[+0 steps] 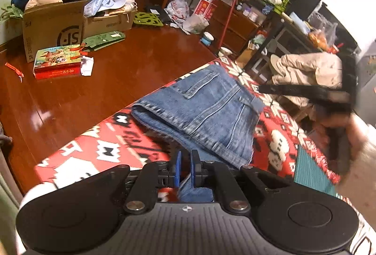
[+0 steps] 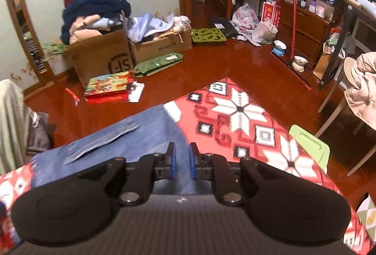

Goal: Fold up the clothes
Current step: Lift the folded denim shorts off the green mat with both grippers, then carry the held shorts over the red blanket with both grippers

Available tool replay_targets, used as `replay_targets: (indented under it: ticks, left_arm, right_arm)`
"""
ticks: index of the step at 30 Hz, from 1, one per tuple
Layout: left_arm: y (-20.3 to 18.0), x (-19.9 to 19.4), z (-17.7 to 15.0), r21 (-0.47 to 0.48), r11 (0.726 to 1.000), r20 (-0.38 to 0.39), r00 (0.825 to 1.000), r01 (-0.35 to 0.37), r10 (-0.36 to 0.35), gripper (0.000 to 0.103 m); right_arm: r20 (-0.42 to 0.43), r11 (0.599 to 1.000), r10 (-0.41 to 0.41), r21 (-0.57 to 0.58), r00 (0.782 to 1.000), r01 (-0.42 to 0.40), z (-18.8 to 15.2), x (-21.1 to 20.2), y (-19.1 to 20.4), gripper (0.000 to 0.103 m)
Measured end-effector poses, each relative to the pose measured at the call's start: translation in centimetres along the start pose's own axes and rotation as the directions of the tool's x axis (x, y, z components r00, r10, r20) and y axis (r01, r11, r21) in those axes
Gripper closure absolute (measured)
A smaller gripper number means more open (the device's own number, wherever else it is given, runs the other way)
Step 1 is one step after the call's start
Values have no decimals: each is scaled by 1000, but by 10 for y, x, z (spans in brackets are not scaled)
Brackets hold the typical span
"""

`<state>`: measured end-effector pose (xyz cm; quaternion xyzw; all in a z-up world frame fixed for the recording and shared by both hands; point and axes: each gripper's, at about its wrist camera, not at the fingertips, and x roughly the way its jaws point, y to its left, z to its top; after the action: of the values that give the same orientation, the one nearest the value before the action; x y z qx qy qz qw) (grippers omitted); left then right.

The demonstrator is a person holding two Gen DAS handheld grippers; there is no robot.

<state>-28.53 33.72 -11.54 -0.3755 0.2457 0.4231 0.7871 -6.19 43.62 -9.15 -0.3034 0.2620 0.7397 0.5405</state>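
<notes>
Nearest the lens, the left tool (image 1: pixel 185 163) has its blue pads (image 1: pixel 178 166) drawn almost together, and a strip of denim runs up between them; it looks pinched there. Under and ahead of both tools spreads the desk (image 1: pixel 105 151), covered in a red cloth with white and black geometric patterns. On it, just ahead of the left tool and reaching right, lies the pair of folded blue denim jeans (image 1: pixel 206 104), back pocket up, its near corner leading into that tool's grip. The right tool (image 2: pixel 182 161) hovers over the jeans' right edge with a narrow gap between its pads, and the cloth shows through the gap, not squeezed. To the right of the right tool, a light green flat board (image 2: pixel 310 149) sits at the desk's edge. Right of the left tool lies a smaller teal ribbed sheet (image 1: pixel 312 175).
</notes>
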Motion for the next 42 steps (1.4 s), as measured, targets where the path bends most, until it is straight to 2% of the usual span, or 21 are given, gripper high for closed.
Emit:
replay_targets:
  ticks: [3, 7, 12, 16, 19, 21, 26, 29, 33, 34, 36, 40, 41, 42]
  left_arm:
    - [4, -1, -7, 54, 998, -31, 999, -18, 19, 97]
    - [3, 5, -18, 181, 983, -60, 998, -11, 23, 97]
    - [-5, 11, -36, 359, 933, -81, 997, 29, 0, 97]
    - [-9, 14, -43, 415, 908, -114, 993, 56, -9, 91]
    - [-12, 18, -48, 445, 894, -125, 992, 46, 12, 86]
    - [-12, 21, -49, 443, 895, -130, 991, 51, 8, 78]
    - [-10, 25, -49, 405, 910, -136, 990, 88, -35, 78]
    - [-9, 24, -47, 392, 912, -126, 989, 118, -74, 78]
    - [-5, 29, -45, 366, 919, -135, 985, 147, -103, 70]
    - [-4, 31, -45, 346, 923, -144, 982, 167, -124, 70]
    - [-3, 35, -44, 320, 926, -156, 975, 201, -158, 70]
    - [-2, 45, -41, 263, 940, -171, 970, 216, -174, 70]
    - [-1, 47, -40, 238, 943, -177, 965, 234, -195, 74]
    - [0, 49, -39, 213, 946, -187, 960, 244, -206, 86]
  right_arm:
    - [5, 999, 35, -17, 999, -35, -34, -38, 22, 90]
    - [-5, 996, 66, -65, 998, -67, -95, -74, 63, 88]
    - [2, 992, 102, -75, 995, -101, -156, -93, 108, 81]
    - [21, 990, 123, -71, 992, -122, -179, -94, 137, 73]
    - [15, 990, 136, -46, 991, -135, -184, -86, 150, 73]
    - [20, 991, 137, -13, 990, -136, -184, -80, 155, 73]
    - [69, 991, 128, 36, 989, -130, -182, -75, 162, 74]
    - [136, 988, 127, 73, 983, -138, -174, -84, 156, 76]
    - [197, 980, 133, 119, 971, -159, -158, -95, 143, 91]
    - [207, 978, 133, 131, 969, -162, -153, -97, 139, 96]
    - [223, 969, 145, 164, 964, -184, -147, -100, 133, 99]
    - [245, 953, 161, 214, 956, -215, -140, -104, 124, 100]
    - [247, 950, 162, 222, 955, -218, -140, -105, 123, 100]
    - [248, 949, 158, 230, 956, -216, -142, -106, 121, 100]
